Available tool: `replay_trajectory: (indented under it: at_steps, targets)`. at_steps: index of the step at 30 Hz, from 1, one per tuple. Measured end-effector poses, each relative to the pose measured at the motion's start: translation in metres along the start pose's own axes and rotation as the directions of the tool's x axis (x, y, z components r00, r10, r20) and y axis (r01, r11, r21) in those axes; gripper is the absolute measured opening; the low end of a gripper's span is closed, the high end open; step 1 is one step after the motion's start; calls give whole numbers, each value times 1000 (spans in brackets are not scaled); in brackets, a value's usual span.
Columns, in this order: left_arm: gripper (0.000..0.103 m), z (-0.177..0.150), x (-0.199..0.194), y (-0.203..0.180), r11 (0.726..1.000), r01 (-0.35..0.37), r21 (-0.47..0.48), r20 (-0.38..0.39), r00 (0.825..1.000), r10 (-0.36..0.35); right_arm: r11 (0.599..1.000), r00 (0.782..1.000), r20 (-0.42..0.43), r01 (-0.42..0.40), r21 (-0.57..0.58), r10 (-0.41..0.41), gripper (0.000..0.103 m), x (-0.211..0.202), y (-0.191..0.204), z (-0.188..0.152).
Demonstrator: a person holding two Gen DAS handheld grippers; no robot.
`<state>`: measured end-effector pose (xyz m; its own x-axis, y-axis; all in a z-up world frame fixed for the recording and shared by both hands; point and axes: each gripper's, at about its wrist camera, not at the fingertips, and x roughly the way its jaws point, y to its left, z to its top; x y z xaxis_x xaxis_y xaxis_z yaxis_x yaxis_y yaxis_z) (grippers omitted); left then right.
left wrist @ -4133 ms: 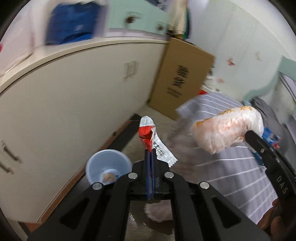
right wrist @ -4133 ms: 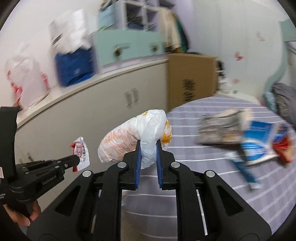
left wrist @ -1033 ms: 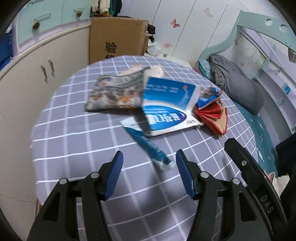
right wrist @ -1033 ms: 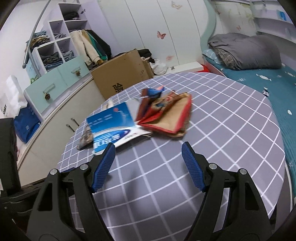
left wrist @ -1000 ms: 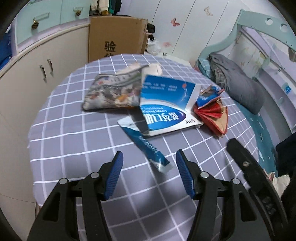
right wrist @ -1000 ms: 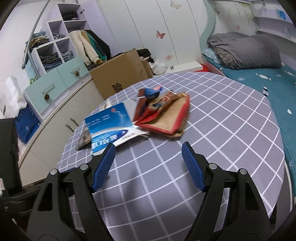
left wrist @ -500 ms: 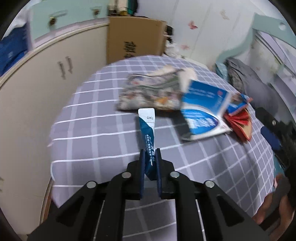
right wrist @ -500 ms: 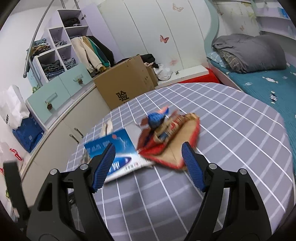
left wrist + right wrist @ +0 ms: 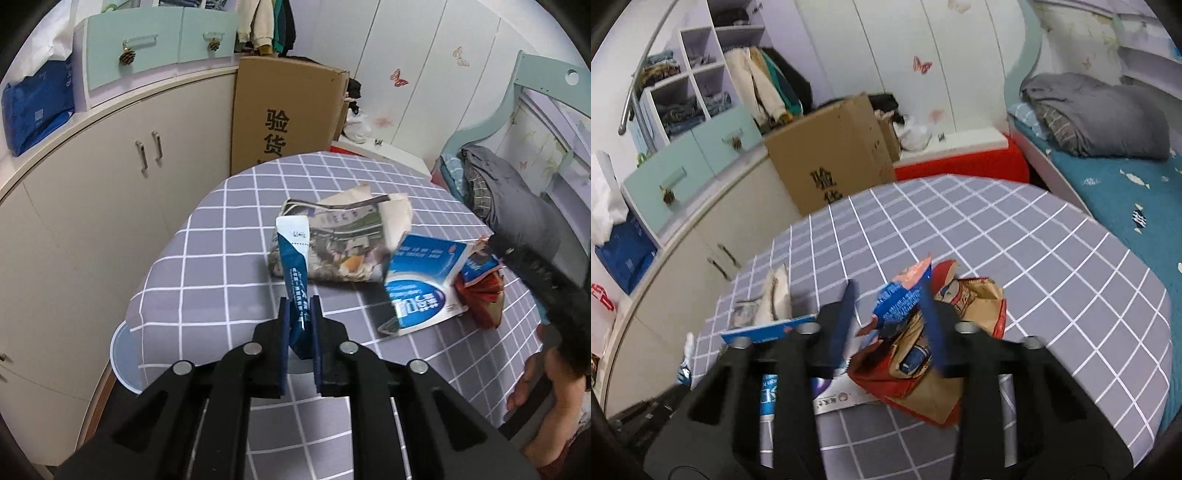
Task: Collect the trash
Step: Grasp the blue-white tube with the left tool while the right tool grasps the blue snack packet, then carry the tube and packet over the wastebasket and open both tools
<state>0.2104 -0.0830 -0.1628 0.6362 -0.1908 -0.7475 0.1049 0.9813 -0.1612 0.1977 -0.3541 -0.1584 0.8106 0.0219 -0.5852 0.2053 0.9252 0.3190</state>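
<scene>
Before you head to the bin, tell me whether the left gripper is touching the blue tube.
Touching. In the left wrist view the left gripper has both pads pressed flat against the blue tube, which stands up between them, lifted above the checked tablecloth.

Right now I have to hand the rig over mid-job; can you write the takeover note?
Left gripper: shut on the blue and white tube, lifted off the table.
Right gripper: fingers closing around the small blue wrapper, above the red and brown bag.
On the table: crumpled printed bag, blue box.
Blue bin sits on the floor beside the table.
Left to do: bin the tube, secure the wrapper, then clear the rest.
</scene>
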Motion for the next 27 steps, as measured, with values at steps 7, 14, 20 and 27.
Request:
replay_trajectory:
  at_steps: [7,14,20,27]
  targets:
    - [10,-1,-14,1,999,37,-1,25,999,-37,999,997,62,-48,-11,48,9,-24,-2,-2]
    - [10,-1,-39,24,996,80,-42,75,994,-76,988,977,143,-150,-45,155,8,-70,28,-2]
    - [10,-7,-61,67,992,73,-100,117,991,-61,945,944,89,-308,-112,318,8,-80,92,-18]
    - [10,-20,-69,159,975,0,-224,120,992,27,848,876,-89,-481,-223,473,8,-59,212,-66]
